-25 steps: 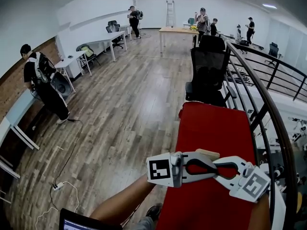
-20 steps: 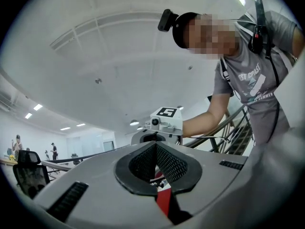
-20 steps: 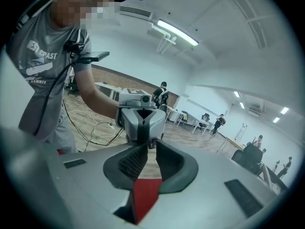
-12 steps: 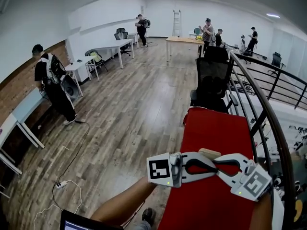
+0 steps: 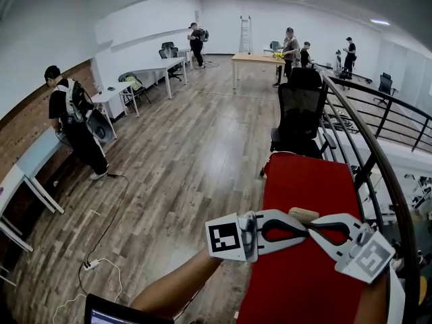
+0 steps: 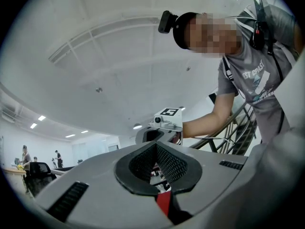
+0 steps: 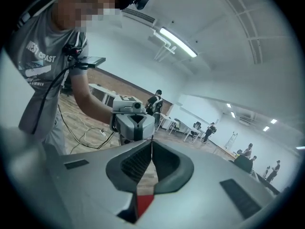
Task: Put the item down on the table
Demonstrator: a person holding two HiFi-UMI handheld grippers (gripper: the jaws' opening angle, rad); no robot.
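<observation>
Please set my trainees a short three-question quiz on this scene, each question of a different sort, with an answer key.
1. True or false: the left gripper grips a bottle.
2. The right gripper is: A open; B shut and empty; C shut on a cup.
3. What stands at the far end of the red table?
Key: 1 false, it is shut and empty. 2 B, its jaws have just closed with nothing between them. 3 a black office chair.

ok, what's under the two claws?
The red table, below left claw and right claw. A beige item shows just behind them, mostly covered; what it is can't be told.
</observation>
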